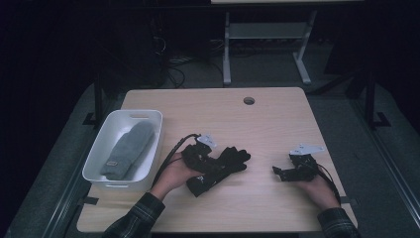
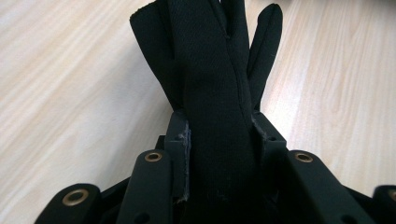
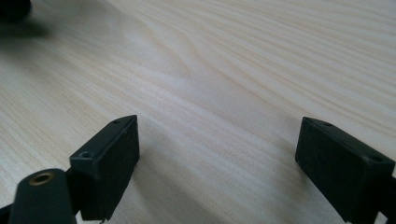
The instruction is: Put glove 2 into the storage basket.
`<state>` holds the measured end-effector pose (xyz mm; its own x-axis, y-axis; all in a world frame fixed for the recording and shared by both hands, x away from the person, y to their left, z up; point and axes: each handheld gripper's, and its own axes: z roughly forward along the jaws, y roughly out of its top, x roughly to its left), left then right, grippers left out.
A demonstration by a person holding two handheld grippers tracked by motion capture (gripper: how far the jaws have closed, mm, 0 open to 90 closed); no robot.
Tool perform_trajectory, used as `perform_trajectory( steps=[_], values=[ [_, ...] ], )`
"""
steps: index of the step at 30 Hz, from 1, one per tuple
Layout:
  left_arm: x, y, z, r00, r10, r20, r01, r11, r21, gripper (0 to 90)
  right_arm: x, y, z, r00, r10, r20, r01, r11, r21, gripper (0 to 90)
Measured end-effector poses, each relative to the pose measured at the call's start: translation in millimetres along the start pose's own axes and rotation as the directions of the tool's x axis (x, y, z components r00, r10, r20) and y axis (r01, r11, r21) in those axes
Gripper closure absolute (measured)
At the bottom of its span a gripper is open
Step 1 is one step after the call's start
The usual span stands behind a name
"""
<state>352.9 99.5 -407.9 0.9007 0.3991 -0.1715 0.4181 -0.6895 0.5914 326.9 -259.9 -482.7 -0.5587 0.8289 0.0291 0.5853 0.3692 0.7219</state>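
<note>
While the left tool [image 1: 210, 161] clamps a black fabric glove [image 1: 223, 166], the glove lies on the pale wooden tabletop [image 1: 267, 124] just right of the white plastic bin [image 1: 101, 148], near but not touching it. Left hand [image 1: 173, 174] comes in from the tabletop's near edge, plaid sleeve [image 1: 136, 218] angled up and right, tool pointing right, away from the bin. Left gripper view: the jaws stand narrow, pressed on the glove's [image 2: 215, 93] fabric from both sides; glove fingers fan out beyond the jaws over bare wood. Glove cuff sticks out toward the near edge, below the tool, in the high view.

Right tool [image 1: 277, 172] sits well right of the bin, beyond the glove, with a clear gap between it and the glove's fingertips. Right hand [image 1: 319, 191] low near the tabletop's near-right corner, tool pointing left toward the bin. Right gripper view: jaws wide apart, holding nothing, bare wood grain between them, right tool [image 3: 217, 154] close above the surface.

Inside the bin lies a grey knitted mitten [image 1: 129, 148] with a small label near its cuff, lying lengthwise. The bin sits at the tabletop's left edge, its near corner close to the near edge. Open wood spreads far of the bin and right of it, up to a round cable hole [image 1: 249, 100] by the far edge.

Black-on-black makes the left tool's outline against the glove hard to separate in the high view. Glove fingertips are cut off at the top of the left gripper view. Surroundings beyond the tabletop are dark; a table frame [image 1: 267, 44] and cables show dimly.
</note>
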Motion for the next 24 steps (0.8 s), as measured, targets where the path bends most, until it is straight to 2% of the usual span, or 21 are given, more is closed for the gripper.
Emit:
perform_trajectory(
  steps=[6, 9, 12, 17, 20, 24],
  values=[
    [4.8, 1.8, -26.9, 0.9988, -0.037, -0.032, 0.037, 0.9991, -0.022, 64.7, 0.1, 0.0, 0.0, 1.0, 0.001, 0.001, -0.001, 1.0, 0.0, 13.3],
    [8.5, 1.8, -38.8, 0.9981, -0.038, -0.048, 0.037, 0.9989, -0.028, 64.7, 0.1, 0.0, 0.0, 1.0, 0.0, 0.0, 0.0, 1.0, 0.0, 13.3],
    [10.3, 1.4, -48.8, 0.9962, -0.059, -0.063, 0.056, 0.9972, -0.048, 64.7, 0.1, 0.0, 0.1, 1.0, 0.0, 0.0, 0.0, 1.0, 0.0, 13.3],
    [15.7, 0.4, -65.5, 0.9946, -0.066, -0.081, 0.062, 0.9967, -0.052, 64.6, 0.2, 0.0, 0.0, 1.0, 0.001, 0.001, -0.001, 1.0, 0.0, 13.2],
    [19.2, -0.7, -74.4, 0.991, -0.096, -0.093, 0.09, 0.9936, -0.068, 64.6, 0.2, 0.0, 0.0, 1.0, 0.002, 0.001, -0.002, 1.0, 0.0, 13.2],
    [25.5, -2.9, -88.3, 0.987, -0.114, -0.113, 0.106, 0.9916, -0.073, 64.6, 0.1, 0.0, 0.0, 1.0, 0.001, 0.001, -0.001, 1.0, 0.0, 13.2]
  ],
)
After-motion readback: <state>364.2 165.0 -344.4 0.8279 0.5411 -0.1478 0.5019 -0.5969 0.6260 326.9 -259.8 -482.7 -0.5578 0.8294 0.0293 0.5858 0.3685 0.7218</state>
